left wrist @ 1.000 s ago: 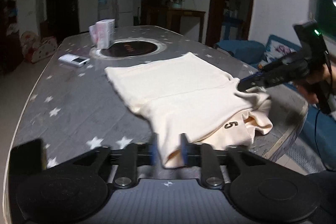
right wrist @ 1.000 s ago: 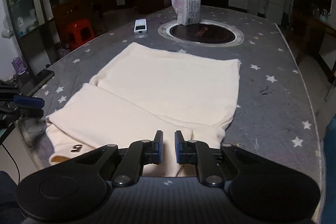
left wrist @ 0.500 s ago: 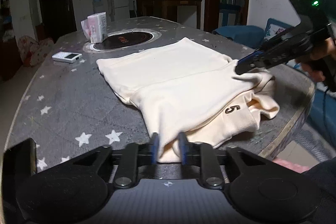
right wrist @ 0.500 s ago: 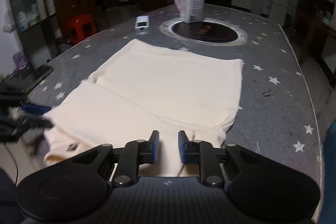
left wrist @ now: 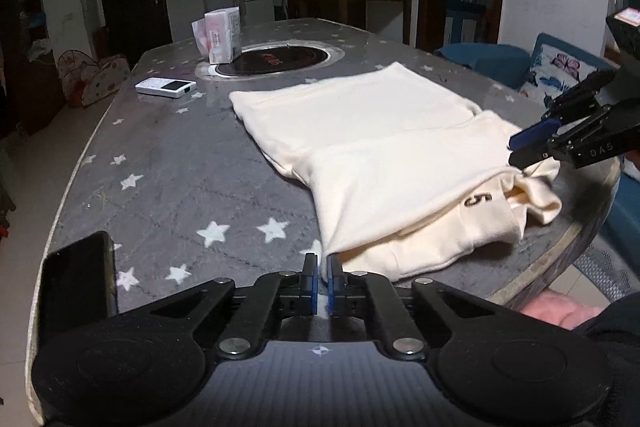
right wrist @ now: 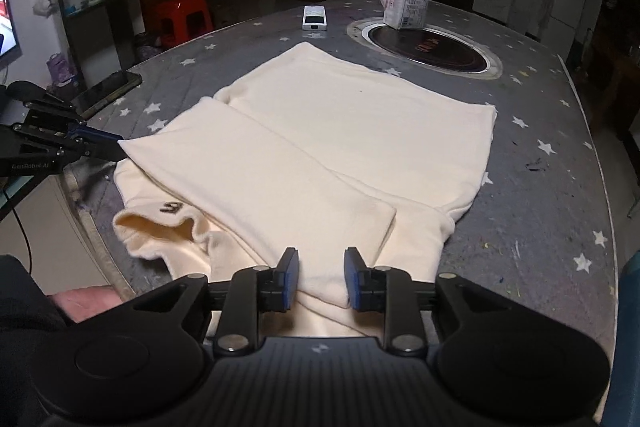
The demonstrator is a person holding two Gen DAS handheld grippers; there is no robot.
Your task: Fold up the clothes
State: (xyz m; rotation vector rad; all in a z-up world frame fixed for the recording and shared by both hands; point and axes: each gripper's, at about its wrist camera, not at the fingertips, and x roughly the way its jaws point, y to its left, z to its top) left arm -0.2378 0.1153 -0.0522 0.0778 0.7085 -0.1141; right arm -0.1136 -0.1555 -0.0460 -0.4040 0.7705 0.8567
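A cream garment (left wrist: 380, 147) with a dark "5" on it lies partly folded on the star-patterned table (left wrist: 168, 187). Its top layer is folded toward the near edge. My left gripper (left wrist: 323, 277) is shut on the near corner of that folded layer. In the right wrist view the left gripper (right wrist: 114, 147) pinches the same corner at the left of the garment (right wrist: 340, 131). The jaws of my right gripper (right wrist: 322, 285) are opening, and the folded edge lies loosely between them. From the left wrist view, the right gripper (left wrist: 516, 149) hovers just above the collar end.
A tissue box (right wrist: 406, 1) stands on a round dark inset (right wrist: 428, 47) at the far end, with a white remote (right wrist: 315, 17) beside it. A black phone (left wrist: 78, 275) lies near the left gripper. The table edge is close to the garment's near side. A hand (right wrist: 86, 301) shows below it.
My left jaws have closed onto the garment's corner. My right jaws have spread apart from their grip on the folded edge, and the right gripper has drawn back toward the table edge.
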